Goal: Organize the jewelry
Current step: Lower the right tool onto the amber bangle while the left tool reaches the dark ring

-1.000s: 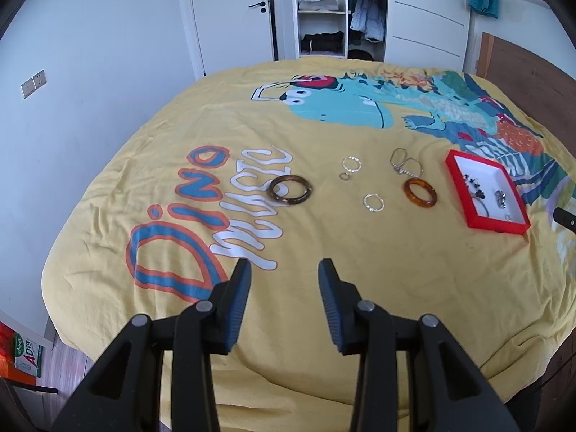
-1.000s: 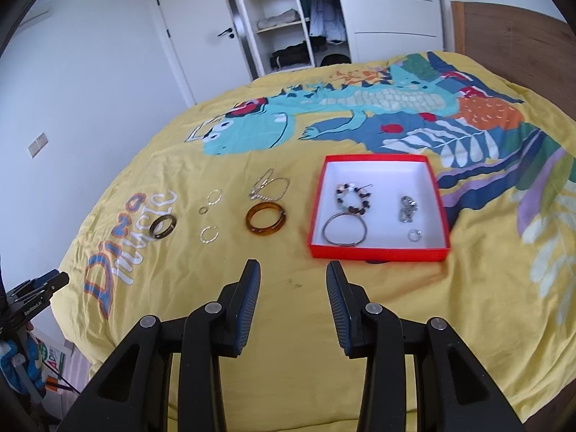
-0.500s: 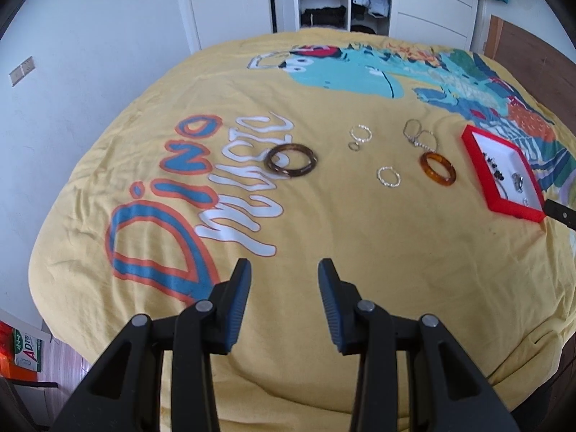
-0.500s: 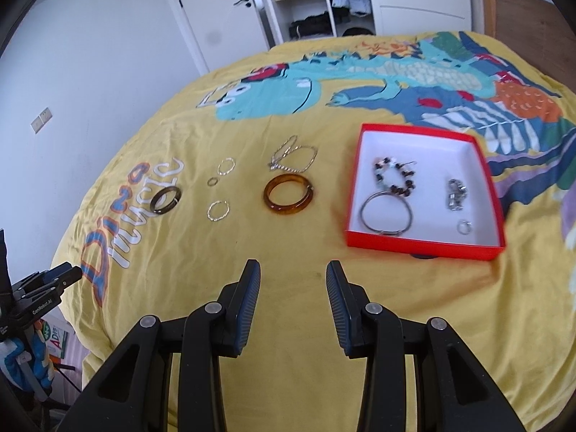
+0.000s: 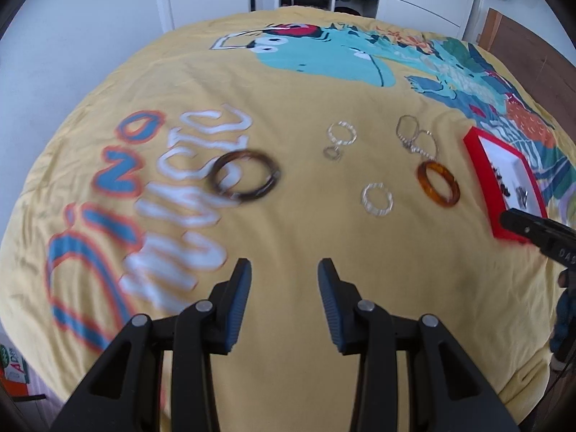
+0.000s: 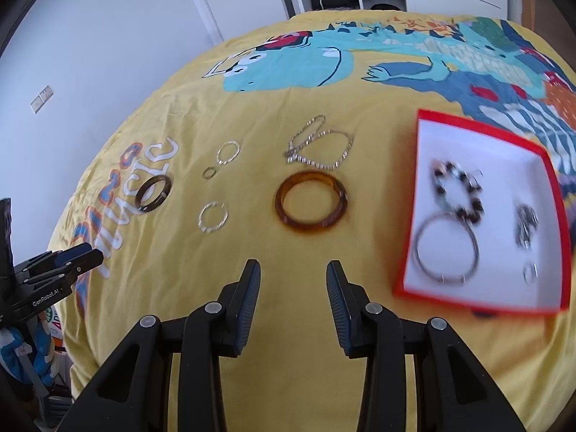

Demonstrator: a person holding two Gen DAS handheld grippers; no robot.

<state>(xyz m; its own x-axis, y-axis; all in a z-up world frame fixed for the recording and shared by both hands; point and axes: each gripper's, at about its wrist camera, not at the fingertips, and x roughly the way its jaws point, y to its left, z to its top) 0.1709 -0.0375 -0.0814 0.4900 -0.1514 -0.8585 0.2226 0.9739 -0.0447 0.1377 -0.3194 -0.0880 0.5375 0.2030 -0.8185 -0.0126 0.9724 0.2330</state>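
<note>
Two grippers are seen above a bed [image 6: 252,115] covered by a yellow dinosaur-print spread. The jaws of the left gripper [image 5: 284,288] are held apart with nothing between them, over bare spread toward the near edge of the bed. The jaws of the right gripper [image 6: 292,288] are likewise spread and empty, just short of the amber bangle [image 6: 311,203].

Loose jewelry is laid out across the middle of the bed. A dark tortoiseshell bangle [image 5: 243,179] lies on the white lettering of the print, toward the left side. A thin clear ring [image 5: 342,132] and a small metal ring [image 5: 332,152] just beside it are noted further in. A second clear ring [image 5: 377,199] lies nearer the near edge, between the dark bangle and the amber bangle. A silver chain bracelet [image 6: 318,144], looped on itself, lies just beyond the amber bangle.

A red box [image 6: 554,194] with a white inside sits toward the right side of the bed. Held in it: a beaded bracelet [image 6: 457,192] of dark and pale beads, a plain silver bangle [image 6: 446,248] touching it, a small metal cluster [image 6: 526,228] that is too blurred to identify, and a small ring [image 6: 530,271] near the box's near corner.
</note>
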